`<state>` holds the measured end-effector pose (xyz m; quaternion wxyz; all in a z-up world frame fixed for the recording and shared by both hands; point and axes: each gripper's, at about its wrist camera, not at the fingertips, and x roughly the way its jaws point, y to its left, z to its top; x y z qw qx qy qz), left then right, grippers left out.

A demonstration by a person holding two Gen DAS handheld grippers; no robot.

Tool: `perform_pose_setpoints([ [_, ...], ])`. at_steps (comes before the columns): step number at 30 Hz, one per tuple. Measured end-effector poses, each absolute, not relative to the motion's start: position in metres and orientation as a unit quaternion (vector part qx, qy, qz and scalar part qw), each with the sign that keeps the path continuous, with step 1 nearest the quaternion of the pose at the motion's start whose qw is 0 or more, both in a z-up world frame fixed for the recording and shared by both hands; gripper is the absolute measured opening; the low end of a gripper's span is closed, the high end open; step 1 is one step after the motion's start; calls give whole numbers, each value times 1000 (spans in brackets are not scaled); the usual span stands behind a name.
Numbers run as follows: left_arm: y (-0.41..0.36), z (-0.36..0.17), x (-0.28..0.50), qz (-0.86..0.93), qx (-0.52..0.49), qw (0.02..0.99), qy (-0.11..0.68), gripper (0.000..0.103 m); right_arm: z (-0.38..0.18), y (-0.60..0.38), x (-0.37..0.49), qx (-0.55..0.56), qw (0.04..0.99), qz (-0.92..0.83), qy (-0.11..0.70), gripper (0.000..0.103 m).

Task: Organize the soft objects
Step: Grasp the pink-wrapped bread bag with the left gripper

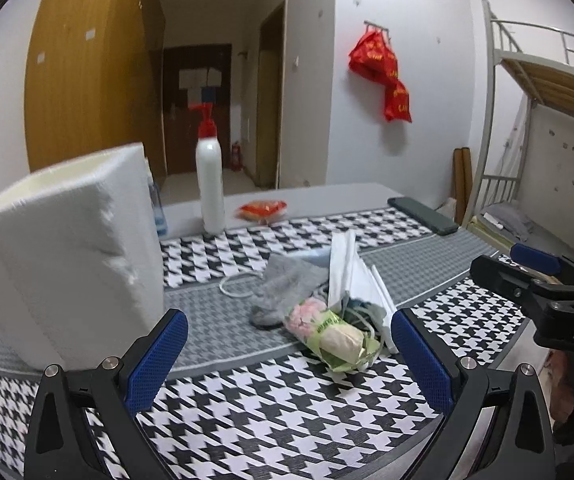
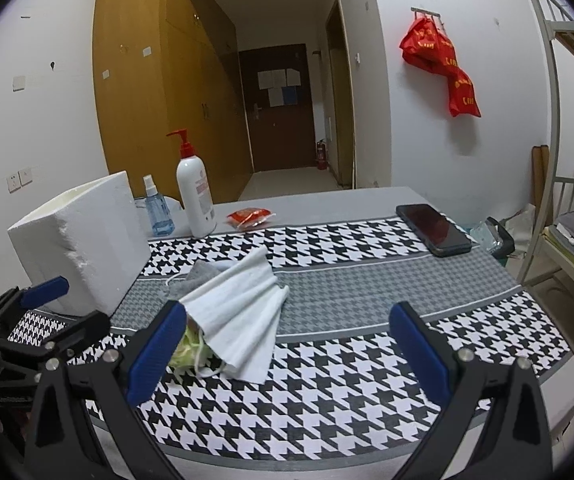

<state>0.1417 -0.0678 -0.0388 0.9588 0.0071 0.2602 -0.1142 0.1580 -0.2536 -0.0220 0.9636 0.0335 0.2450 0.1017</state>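
Soft objects lie in a small heap at the middle of the frame in both views, on the grey band of the houndstooth mat (image 1: 287,408) covering the worktop (image 2: 327,196). We see a grey sock (image 1: 287,284), a white pleated cloth (image 2: 243,312) draped over the heap, a green-and-pink packet (image 1: 331,332) at the near end, and a white cord loop (image 1: 235,286) to the left of the sock.

We hold the left hand-held gripper (image 1: 287,364) low at the bottom of its view, jaws spread wide with nothing between them; the packet sits just ahead of them. The right hand-held gripper (image 2: 287,356) is likewise spread and empty, its left finger (image 2: 159,348) just beside the near edge of the cloth, though we cannot tell whether they touch.

A white foam box (image 1: 67,256) stands upright at the left of the frame. Behind it, towards the upper middle, stand a white pump bottle (image 2: 195,196) and a blue spray bottle (image 2: 158,212), with a red snack packet (image 2: 249,216) just to the right. A black phone (image 2: 433,229) lies at the right of the mat, well apart from the heap.
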Motion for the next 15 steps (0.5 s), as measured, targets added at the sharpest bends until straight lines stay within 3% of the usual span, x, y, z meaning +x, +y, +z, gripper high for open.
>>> perform_pose_setpoints([
  [15,-92,-68,168,-74,-20,942,328,99,-36,-263,167,30,957,120,263,103],
])
